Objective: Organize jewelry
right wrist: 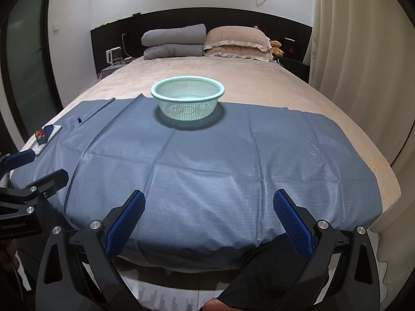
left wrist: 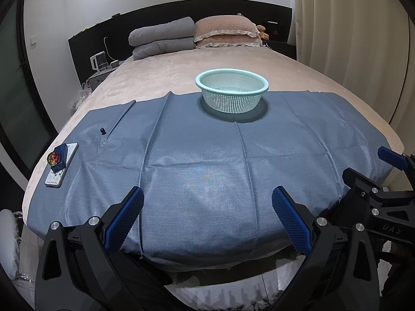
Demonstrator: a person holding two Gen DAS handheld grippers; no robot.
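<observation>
Grippers: left hand-held gripper (left wrist: 207, 215) and right hand-held gripper (right wrist: 208, 219) both hang at the near edge of the bed (right wrist: 259, 77), jaws spread wide, nothing between the blue pads, touching nothing as far as I can see.

Cloth: blue cloth (left wrist: 220, 155) spread over the foot of the bed, creased in long folds, right under both grippers.

Jewelry: looks like one piece with a red-orange stone (left wrist: 53, 158) clipped on a small dark blue holder, sitting on a white card (left wrist: 62, 165) at the far left edge of the cloth. A tiny dark blue bit (left wrist: 102, 130) sits on the cloth just beyond it, too small to tell what it is.

Basket: mint green mesh basket (left wrist: 232, 90) upright at the far edge of the cloth, middle of the bed, looks empty. Well apart from the jewelry.

Stage: my guess is nothing's been picked up yet, and the left gripper is the closer one to the card.

Risks: card sits close to the bed's side edge, so a sloppy nudge could knock it off. Soft mattress and creased cloth mean pressing down could tip the holder. A tiny piece could slip from wide pads, or maybe fall through the mesh.
</observation>
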